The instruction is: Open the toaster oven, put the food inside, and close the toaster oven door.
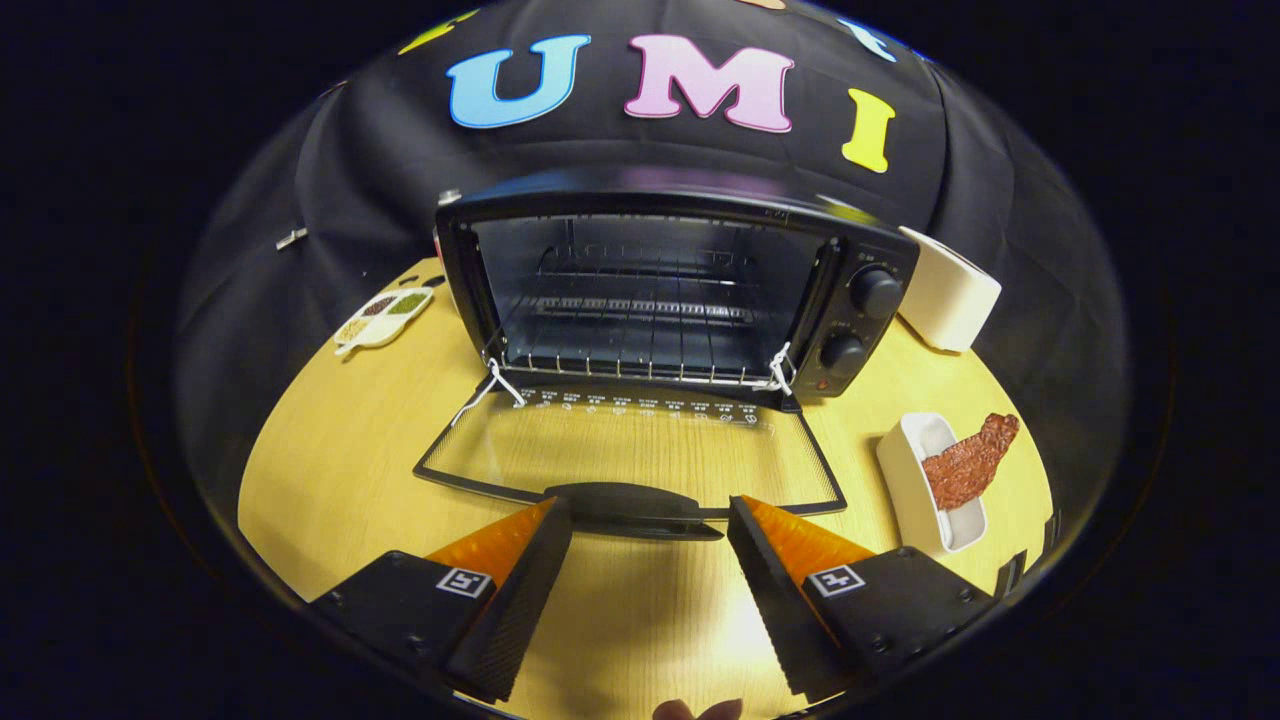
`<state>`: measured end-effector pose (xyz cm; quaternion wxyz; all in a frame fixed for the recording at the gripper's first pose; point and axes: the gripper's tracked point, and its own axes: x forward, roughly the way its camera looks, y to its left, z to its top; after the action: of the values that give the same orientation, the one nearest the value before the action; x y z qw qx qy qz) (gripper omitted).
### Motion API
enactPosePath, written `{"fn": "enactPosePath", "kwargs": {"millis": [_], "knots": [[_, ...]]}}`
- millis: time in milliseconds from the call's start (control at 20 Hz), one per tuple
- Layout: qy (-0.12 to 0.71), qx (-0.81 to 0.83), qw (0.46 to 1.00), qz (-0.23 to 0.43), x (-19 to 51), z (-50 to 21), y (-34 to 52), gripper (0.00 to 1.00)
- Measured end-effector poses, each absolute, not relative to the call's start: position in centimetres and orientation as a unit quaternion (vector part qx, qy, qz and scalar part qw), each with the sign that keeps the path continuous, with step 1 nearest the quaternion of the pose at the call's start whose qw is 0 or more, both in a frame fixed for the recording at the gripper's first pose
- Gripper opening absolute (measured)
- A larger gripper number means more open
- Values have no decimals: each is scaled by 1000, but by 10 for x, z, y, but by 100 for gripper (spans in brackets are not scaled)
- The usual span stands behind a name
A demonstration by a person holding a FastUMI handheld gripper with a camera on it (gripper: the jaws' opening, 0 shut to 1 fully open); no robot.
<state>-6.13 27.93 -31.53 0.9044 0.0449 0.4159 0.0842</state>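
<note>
- small divided dish (383,318) with green and brown fillings, far left on the wooden table (330,450), beside the oven
- toaster oven (670,285) in the middle, back of table, wire rack (630,340) visible inside
- oven door (630,445) open, folded flat down on the table, its handle (630,505) just ahead of the fingertips
- gripper (650,520) fingers apart, nothing between them, tips on either side of the handle, not touching it as far as I can tell
- two knobs (860,320) on oven's right panel
- cream box (945,290) right of oven
- white tray (925,480) near right, reddish-brown food (970,462) lying across it, overhanging far rim
</note>
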Motion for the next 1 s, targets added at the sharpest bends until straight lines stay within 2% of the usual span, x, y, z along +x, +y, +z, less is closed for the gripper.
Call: {"fn": "enactPosePath", "kwargs": {"millis": [250, 400, 700, 1000], "knots": [[420, 43, 901, 103, -63, -312, 262, 98], [385, 44, 912, 135, -56, -288, 242, 98], [318, 38, 931, 176, -38, -229, 171, 98], [326, 74, 918, 211, -30, -209, 94, 98]]}}
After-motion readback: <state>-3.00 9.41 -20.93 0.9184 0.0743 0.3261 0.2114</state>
